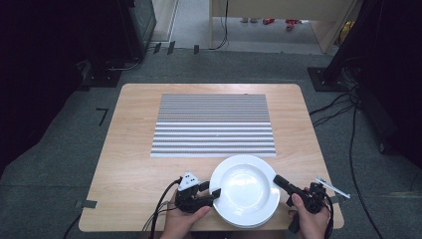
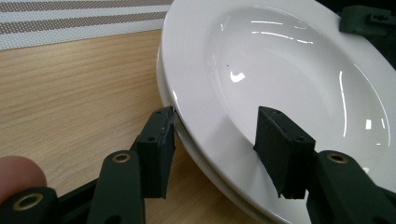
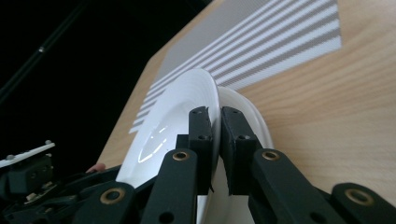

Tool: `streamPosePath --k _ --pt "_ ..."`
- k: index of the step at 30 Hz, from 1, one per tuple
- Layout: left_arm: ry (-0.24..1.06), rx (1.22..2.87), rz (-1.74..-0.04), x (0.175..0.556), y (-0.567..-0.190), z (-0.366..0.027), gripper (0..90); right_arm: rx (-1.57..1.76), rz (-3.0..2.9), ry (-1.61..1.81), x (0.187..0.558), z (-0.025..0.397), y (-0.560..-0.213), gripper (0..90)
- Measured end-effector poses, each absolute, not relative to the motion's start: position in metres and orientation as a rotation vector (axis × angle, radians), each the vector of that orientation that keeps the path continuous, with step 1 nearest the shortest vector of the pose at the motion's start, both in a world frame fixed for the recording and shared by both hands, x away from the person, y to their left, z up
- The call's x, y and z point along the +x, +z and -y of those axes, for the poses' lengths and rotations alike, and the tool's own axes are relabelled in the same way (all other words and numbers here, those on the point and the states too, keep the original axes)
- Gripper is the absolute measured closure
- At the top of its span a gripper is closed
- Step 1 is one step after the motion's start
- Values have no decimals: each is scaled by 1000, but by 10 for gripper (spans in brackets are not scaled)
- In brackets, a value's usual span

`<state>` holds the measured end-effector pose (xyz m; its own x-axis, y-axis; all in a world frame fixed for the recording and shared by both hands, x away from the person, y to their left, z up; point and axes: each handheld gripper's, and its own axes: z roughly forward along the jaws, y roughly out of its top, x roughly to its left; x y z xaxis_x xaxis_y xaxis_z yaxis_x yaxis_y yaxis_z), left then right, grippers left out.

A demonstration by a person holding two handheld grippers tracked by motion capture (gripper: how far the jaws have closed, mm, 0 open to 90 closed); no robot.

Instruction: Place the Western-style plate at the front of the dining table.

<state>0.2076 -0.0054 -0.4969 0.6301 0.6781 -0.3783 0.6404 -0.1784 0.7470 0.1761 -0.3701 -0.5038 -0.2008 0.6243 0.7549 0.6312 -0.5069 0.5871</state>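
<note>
Two white deep plates are stacked near the table's front edge, the top plate (image 1: 244, 189) on the lower plate (image 1: 249, 224). My left gripper (image 1: 215, 193) is at their left rim and open. In the left gripper view, the left gripper (image 2: 215, 135) has one jaw outside the stack and one over the top plate (image 2: 280, 65), with the rim between them and the lower plate (image 2: 187, 142) peeking out beneath. My right gripper (image 1: 275, 179) is at the right rim. Seen in its own view, the right gripper (image 3: 218, 116) is shut on the top plate's rim (image 3: 187, 93), beside the lower plate (image 3: 247, 109).
A grey and white striped placemat (image 1: 214, 124) lies across the middle of the wooden table (image 1: 129, 149), just beyond the plates. Cables trail from both grippers over the front edge. Dark stands and floor cables surround the table.
</note>
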Motion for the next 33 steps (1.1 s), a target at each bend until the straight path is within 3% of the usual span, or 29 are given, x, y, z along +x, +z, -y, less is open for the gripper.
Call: streamPosePath --k 7,20,33 --pt "63 1872 -1048 206 -496 6 485 -1934 1570 -1938 177 367 -504 840" --pt "80 1818 -1055 203 -493 2 576 -1913 1558 -1971 178 362 -506 839" --pt "-8 1741 -1078 207 -493 -8 655 -1856 1577 -2030 180 356 -506 840"
